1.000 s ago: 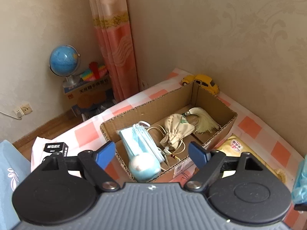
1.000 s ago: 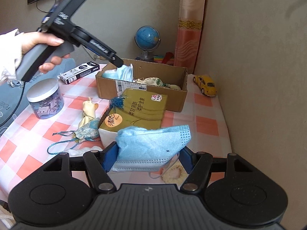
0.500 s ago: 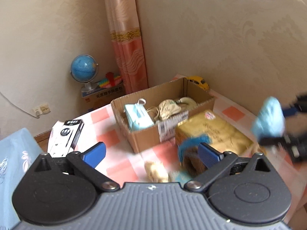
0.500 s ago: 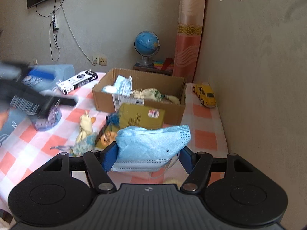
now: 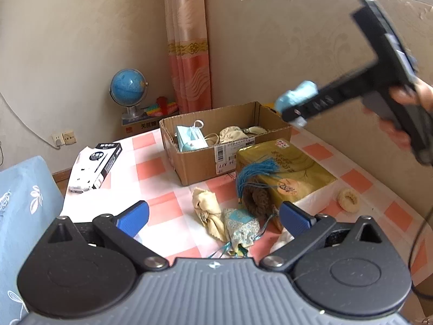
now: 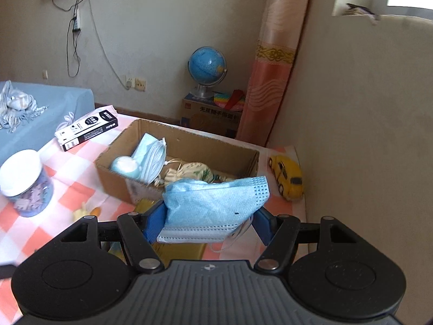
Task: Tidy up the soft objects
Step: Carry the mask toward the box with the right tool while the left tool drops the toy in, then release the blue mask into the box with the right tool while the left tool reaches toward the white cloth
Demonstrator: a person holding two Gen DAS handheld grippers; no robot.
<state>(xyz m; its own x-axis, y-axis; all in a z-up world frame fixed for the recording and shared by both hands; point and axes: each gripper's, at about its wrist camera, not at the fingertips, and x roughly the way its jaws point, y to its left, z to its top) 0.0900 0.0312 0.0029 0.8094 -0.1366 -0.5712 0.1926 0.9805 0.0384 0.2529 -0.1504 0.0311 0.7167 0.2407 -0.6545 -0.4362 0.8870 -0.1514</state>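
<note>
My right gripper (image 6: 208,222) is shut on a folded blue face mask (image 6: 216,205) and holds it in the air just short of the cardboard box (image 6: 205,149). In the box lie other blue masks (image 6: 151,157), a pale blue round thing and a cream pouch (image 6: 189,170). The left wrist view shows the right gripper (image 5: 295,111) with the mask (image 5: 297,98) above the box's (image 5: 200,165) right end. My left gripper (image 5: 215,218) is open wide and empty, above a cream cloth pouch (image 5: 205,208) and a teal patterned sachet (image 5: 240,227).
A gold tissue pack (image 5: 286,168) lies in front of the box, with a brown scrunchie and blue tassel (image 5: 257,197) against it. A cream scrunchie (image 5: 347,196) lies to the right. A yellow toy car (image 6: 286,176), a lidded jar (image 6: 24,181) and a black-and-white carton (image 6: 86,130) are on the checked cloth.
My left gripper has drawn back from the box, opened wider and now hangs over the loose pouches. My right gripper has carried the mask up and towards the box.
</note>
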